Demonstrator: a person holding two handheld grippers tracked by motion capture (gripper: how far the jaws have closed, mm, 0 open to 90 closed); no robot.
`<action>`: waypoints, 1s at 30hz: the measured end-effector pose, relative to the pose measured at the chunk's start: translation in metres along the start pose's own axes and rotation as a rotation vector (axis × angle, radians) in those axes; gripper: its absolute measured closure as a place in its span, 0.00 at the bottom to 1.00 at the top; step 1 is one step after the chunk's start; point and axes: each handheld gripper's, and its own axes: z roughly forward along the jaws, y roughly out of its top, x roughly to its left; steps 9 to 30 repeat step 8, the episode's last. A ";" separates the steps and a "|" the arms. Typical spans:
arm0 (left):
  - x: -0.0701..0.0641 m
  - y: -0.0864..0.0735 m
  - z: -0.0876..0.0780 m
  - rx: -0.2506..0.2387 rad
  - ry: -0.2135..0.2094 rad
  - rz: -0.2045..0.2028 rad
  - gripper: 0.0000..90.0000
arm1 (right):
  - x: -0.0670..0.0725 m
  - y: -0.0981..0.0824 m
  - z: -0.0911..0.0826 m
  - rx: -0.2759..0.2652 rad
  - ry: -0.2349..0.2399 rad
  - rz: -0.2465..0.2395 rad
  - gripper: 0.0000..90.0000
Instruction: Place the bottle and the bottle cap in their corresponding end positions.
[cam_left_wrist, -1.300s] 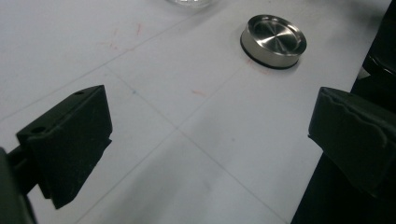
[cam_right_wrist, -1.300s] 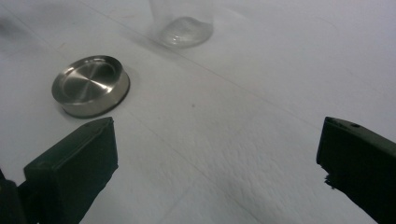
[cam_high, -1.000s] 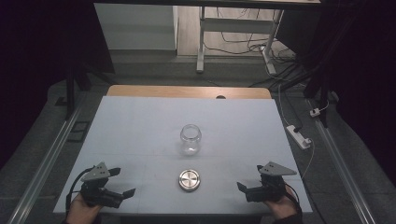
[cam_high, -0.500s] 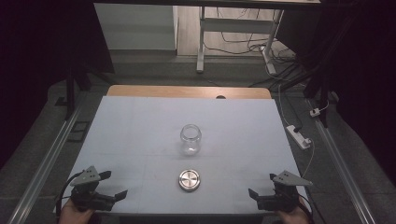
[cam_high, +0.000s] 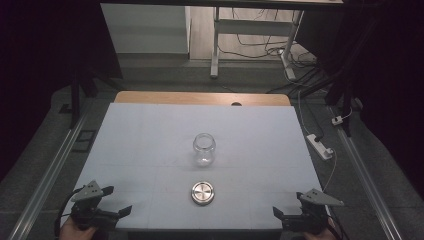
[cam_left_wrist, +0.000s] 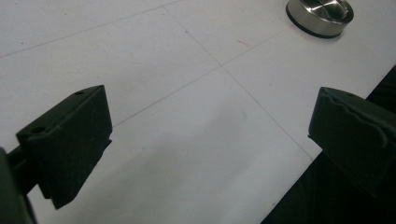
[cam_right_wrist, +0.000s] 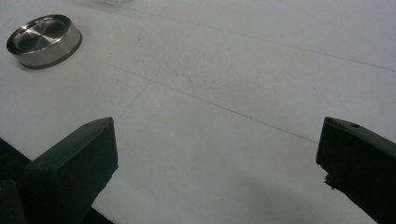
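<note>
left gripper (cam_high: 116, 201) & right gripper (cam_high: 286, 214) at table's (cam_high: 150, 140) near corners, jaws wide apart, empty; metal lid (cam_high: 202, 192) between them; glass jar (cam_high: 204, 149) upright behind lid

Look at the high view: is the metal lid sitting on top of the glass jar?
No: the lid lies flat on the table, apart from the open jar.

Before you, a clear glass jar (cam_high: 204, 149) and a brushed silver lid (cam_high: 202, 192) with a dark rim — on a white table (cam_high: 150, 145) ruled with faint grey lines, beside black grippers.
</note>
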 end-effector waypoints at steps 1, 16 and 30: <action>0.000 0.000 0.000 0.002 0.004 -0.001 0.00 | 0.000 -0.001 -0.001 0.001 0.000 0.005 0.00; -0.001 0.000 0.001 0.025 0.014 -0.007 0.00 | 0.000 -0.002 -0.002 0.017 -0.005 0.004 0.00; -0.001 0.000 0.001 0.025 0.014 -0.007 0.00 | 0.000 -0.002 -0.002 0.017 -0.005 0.004 0.00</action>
